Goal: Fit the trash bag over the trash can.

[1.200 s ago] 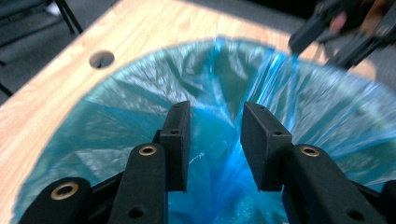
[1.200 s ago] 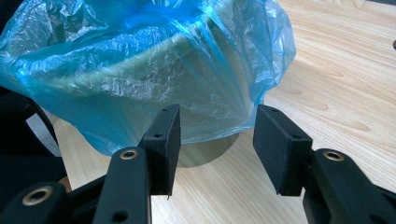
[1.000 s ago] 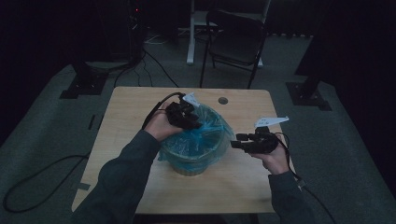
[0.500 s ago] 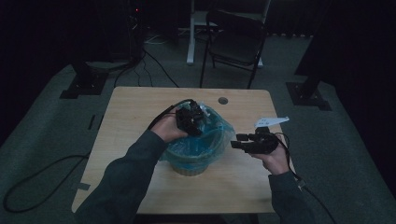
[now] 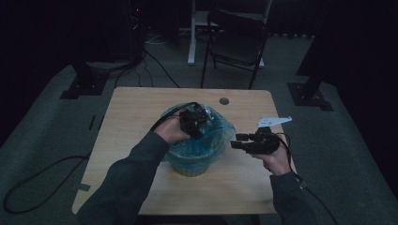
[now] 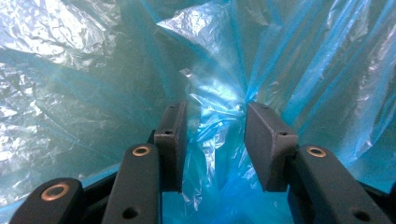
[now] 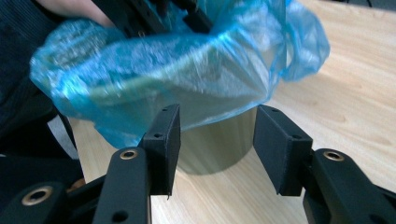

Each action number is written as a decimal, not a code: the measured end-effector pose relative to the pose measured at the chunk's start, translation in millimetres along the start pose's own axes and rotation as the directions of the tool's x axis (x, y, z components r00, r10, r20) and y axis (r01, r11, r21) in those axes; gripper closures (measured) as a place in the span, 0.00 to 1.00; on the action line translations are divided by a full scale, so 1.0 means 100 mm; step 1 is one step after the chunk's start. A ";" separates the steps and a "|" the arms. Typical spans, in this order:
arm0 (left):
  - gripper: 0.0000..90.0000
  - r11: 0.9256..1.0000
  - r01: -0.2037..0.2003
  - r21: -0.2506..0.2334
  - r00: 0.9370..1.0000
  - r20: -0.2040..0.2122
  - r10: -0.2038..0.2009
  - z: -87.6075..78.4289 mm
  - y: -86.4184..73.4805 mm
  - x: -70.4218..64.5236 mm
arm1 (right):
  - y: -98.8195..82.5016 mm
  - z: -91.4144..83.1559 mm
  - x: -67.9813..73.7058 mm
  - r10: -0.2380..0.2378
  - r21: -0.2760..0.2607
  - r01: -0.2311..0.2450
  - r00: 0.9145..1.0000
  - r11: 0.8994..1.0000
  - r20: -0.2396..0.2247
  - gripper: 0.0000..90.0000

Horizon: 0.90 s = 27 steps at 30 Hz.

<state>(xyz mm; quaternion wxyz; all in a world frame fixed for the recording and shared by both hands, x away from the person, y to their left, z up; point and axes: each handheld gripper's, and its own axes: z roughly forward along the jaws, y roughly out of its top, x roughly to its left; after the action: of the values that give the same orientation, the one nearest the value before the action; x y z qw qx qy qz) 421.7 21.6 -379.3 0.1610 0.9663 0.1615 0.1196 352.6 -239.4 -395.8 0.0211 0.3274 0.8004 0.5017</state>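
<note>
High view: bin (image 5: 193, 165) stands upright mid-worktop (image 5: 131, 108), axis vertical, mouth up, blue bag (image 5: 220, 126) draped over its rim. Left tongs (image 5: 199, 117) dip into the mouth; right tongs (image 5: 237, 143) hover just right of it.

Left gripper view: left tongs (image 6: 215, 135) spread, bag film between, not pinched.

Right gripper view: right tongs (image 7: 217, 135) spread, empty, facing the bin wall. Step, judged: seating the liner. Next: press film down, then close on the rim.
</note>
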 end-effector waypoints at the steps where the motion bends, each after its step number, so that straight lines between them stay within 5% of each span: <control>1: 0.66 1.000 -0.004 0.002 1.000 -0.004 0.004 0.00 0.00 0.00 | 0.00 0.00 0.00 0.000 0.000 0.000 1.000 1.000 0.000 0.56; 10: 0.66 1.000 -0.005 0.001 1.000 -0.009 0.005 0.01 0.00 -0.01 | -0.03 0.17 -0.14 0.089 -0.027 -0.091 0.994 0.996 -0.060 0.59; 11: 0.66 1.000 -0.004 0.001 1.000 -0.009 0.004 0.01 0.00 -0.01 | -0.03 0.18 -0.15 0.101 -0.032 -0.103 0.992 0.994 -0.071 0.66; 13: 0.66 1.000 -0.006 0.009 1.000 -0.012 0.006 0.02 0.00 -0.02 | -0.04 0.22 -0.15 0.097 -0.048 -0.101 0.992 0.994 -0.079 1.00; 20: 0.66 0.999 -0.010 0.044 1.000 -0.019 0.011 0.06 0.01 -0.03 | -0.08 0.26 -0.12 0.071 0.028 -0.071 0.997 0.997 -0.006 1.00; 24: 0.66 0.999 0.004 -0.032 1.000 -0.025 -0.004 -0.05 -0.01 -0.01 | -0.08 0.25 -0.12 0.069 0.021 -0.069 0.998 0.997 -0.009 1.00; 27: 0.66 0.993 0.025 -0.113 0.999 -0.026 -0.028 -0.19 -0.05 0.02 | -0.08 0.23 -0.12 0.063 0.015 -0.063 0.998 0.998 -0.008 1.00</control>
<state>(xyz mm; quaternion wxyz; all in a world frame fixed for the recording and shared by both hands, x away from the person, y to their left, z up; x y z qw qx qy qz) 416.1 32.2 -363.0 0.2146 0.9517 0.1695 0.1398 366.6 -229.9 -417.7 -0.0007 0.3506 0.7935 0.4975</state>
